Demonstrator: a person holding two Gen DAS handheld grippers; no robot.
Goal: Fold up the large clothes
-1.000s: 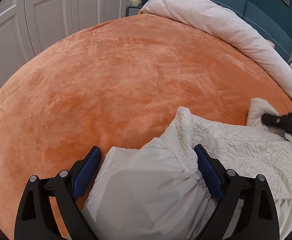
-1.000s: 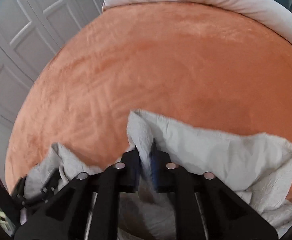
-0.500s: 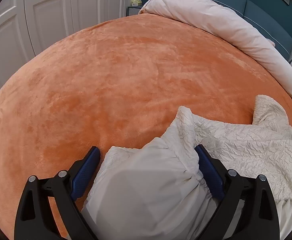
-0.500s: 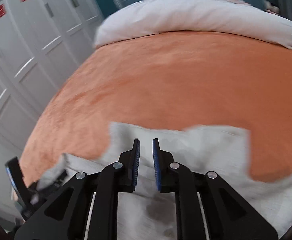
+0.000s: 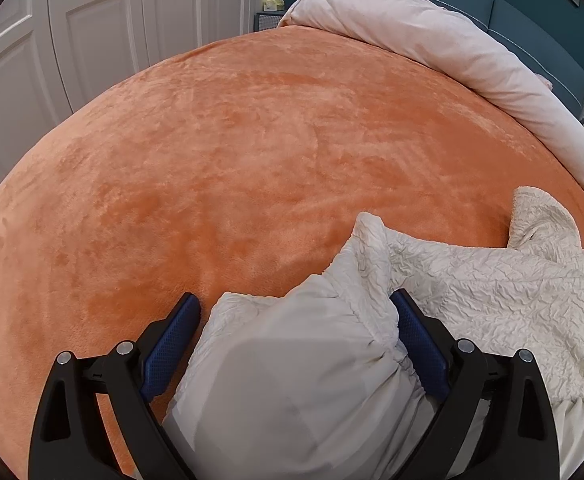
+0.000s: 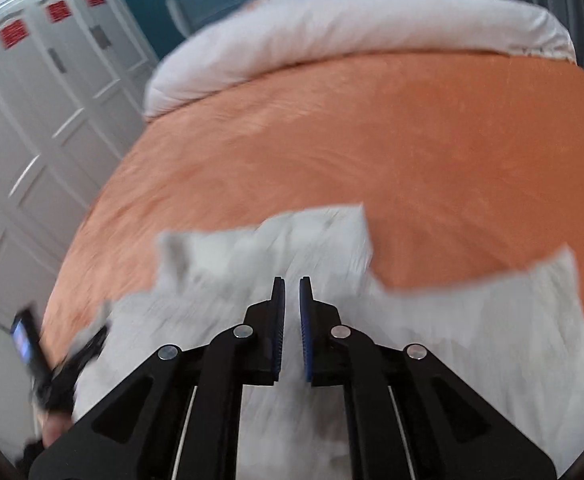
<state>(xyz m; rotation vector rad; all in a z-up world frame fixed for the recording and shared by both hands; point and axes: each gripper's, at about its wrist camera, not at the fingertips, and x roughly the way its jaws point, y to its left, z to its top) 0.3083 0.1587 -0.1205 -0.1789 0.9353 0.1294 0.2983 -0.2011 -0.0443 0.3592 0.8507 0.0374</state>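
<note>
The white garment [image 5: 471,280] lay crumpled on the orange bed [image 5: 232,160] at five o'clock. The left hand-held gripper [image 5: 295,320] stood spread wide around a bunched fold; the right hand-held gripper [image 6: 292,300] hovered nearly closed, grasping nothing.

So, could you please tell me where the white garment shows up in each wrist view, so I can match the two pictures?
Left wrist: the white garment fills the lower right, a bunched fold of it lying between the wide-open jaws of the left gripper.
Right wrist: it lies blurred across the lower half, beneath and beyond the right gripper, whose jaws are nearly closed on nothing.
Shared landmark: the orange bedspread.
</note>
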